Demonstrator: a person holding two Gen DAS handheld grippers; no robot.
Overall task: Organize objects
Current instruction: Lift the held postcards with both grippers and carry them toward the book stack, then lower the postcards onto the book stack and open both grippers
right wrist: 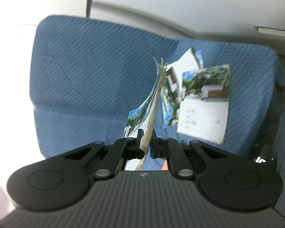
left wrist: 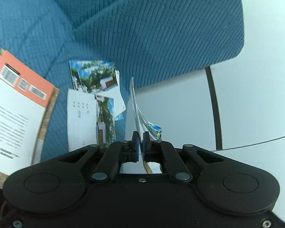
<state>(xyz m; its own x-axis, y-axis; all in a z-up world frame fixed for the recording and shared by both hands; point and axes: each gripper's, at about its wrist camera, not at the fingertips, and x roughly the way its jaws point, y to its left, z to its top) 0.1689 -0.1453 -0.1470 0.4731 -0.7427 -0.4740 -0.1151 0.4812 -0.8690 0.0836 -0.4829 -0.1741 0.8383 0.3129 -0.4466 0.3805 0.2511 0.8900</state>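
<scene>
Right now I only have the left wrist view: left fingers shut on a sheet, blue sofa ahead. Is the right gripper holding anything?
Observer: Yes. The right gripper is shut on curled sheets with a photo print, seen edge-on in front of the sofa.
Operator: Where is the loose pile from that side?
Observer: The loose photos lie on the sofa to the right of the right gripper's fingers, towards the sofa's right end. The frame is blurred, so I cannot tell if they touch the held sheets.
</scene>
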